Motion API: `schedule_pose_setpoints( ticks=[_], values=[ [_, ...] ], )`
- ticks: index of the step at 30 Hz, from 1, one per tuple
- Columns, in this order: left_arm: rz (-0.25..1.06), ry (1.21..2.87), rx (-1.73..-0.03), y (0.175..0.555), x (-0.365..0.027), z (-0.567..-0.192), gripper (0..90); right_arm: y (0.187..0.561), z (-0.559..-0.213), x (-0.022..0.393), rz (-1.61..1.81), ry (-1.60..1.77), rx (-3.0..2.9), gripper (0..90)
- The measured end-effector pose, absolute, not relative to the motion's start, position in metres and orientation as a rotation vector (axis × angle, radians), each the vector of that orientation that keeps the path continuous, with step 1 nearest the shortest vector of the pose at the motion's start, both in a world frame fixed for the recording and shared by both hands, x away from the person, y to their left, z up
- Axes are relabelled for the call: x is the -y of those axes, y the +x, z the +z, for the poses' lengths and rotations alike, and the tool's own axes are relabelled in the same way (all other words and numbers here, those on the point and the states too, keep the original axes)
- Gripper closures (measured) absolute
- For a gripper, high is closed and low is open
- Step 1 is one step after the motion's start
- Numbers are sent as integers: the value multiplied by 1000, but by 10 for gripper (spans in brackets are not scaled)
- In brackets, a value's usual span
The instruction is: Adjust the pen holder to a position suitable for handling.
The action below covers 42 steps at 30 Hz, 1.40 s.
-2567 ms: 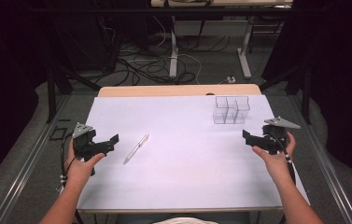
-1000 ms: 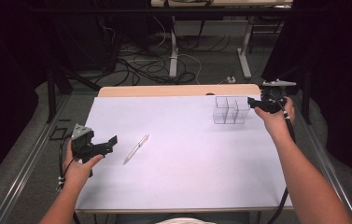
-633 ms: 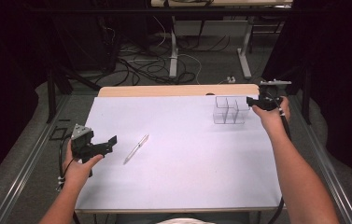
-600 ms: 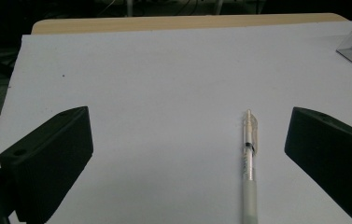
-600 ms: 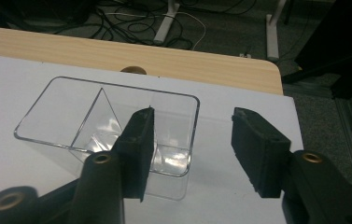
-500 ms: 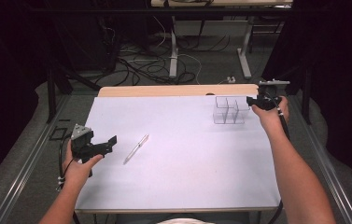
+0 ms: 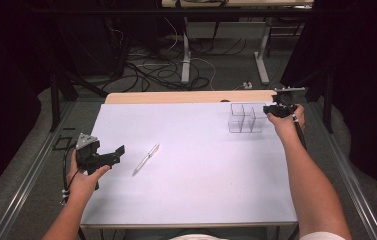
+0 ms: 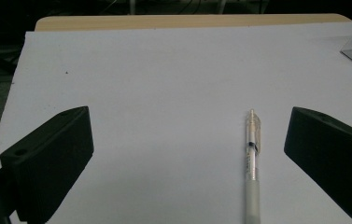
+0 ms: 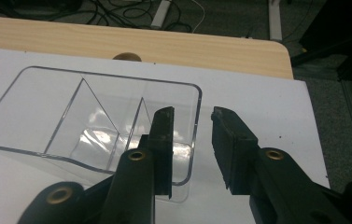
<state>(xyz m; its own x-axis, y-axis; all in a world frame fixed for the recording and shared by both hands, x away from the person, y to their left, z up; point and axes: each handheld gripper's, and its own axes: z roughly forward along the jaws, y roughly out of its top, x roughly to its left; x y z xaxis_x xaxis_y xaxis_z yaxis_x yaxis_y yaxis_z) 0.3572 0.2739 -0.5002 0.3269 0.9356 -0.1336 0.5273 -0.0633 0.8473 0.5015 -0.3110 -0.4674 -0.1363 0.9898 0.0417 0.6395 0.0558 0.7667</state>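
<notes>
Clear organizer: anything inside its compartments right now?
The organizer looks empty apart from one right gripper jaw reaching over the side wall into the nearest compartment, the other jaw outside it. That jaw hides part of this compartment's floor.

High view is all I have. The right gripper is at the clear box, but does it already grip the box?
Observer: Not yet. In the right gripper view, the right gripper straddles a side wall of the clear box, one jaw inside and one outside. Small gaps show on both sides. The jaws have just been closing.
Operator: Is anything inside the box?
Observer: No, its compartments look empty.
Operator: And the left gripper?
Observer: The left gripper is open. The pen lies untouched on the table ahead of it.
</notes>
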Motion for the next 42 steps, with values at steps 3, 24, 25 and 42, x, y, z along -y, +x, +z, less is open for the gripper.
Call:
schedule_pose_setpoints(
  ticks=[3,24,25,42],
  values=[
    [593,1710,-1323,357,-274,-500,15,504,-471,311,875,1654,-1836,726],
    [586,1706,-1342,357,-276,-502,17,508,-480,304,785,1738,-1816,881],
    [587,1705,-1342,357,-276,-502,17,508,-480,304,784,1739,-1810,883],
    [591,1714,-1336,357,-275,-502,18,502,-479,284,801,1792,-1812,890]
  ],
)
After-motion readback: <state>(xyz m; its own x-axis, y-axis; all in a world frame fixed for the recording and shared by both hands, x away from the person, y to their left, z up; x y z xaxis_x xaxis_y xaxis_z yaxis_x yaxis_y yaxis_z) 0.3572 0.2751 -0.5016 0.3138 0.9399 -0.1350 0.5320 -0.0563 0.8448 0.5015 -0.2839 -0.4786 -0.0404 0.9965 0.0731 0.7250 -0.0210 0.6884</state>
